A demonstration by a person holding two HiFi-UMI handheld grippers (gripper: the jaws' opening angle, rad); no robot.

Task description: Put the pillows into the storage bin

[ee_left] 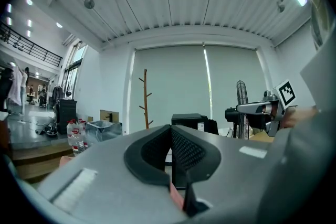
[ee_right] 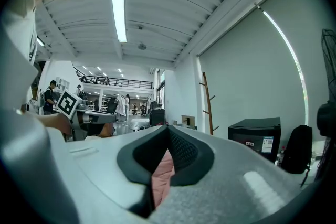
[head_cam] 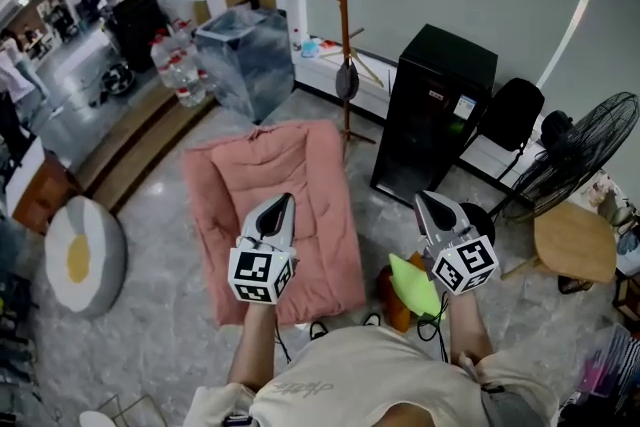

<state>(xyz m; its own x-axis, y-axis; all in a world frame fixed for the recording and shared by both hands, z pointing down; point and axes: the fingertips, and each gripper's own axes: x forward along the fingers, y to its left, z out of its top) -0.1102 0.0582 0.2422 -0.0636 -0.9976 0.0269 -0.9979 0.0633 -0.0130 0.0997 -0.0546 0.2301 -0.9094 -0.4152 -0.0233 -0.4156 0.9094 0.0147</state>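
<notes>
2 claws shut and empty, held level above the floor (head_cam: 170, 335).
The near edge of the pink pillow (head_cam: 300, 175) is hidden by the left claw (head_cam: 284, 202) and the person's shirt (head_cam: 370, 375); it lies flat under that claw. The green item (head_cam: 413, 283) beside the right claw (head_cam: 424, 199) is half covered, kind unclear. The storage bin (head_cam: 245, 55) stands just beyond the pillow's far edge, its contents unreadable through cloudy walls. The egg-print pillow (head_cam: 85, 255) lies well left. The left forearm (head_cam: 255, 345) and right forearm (head_cam: 468, 330) reach forward, claw tips pressed together.
</notes>
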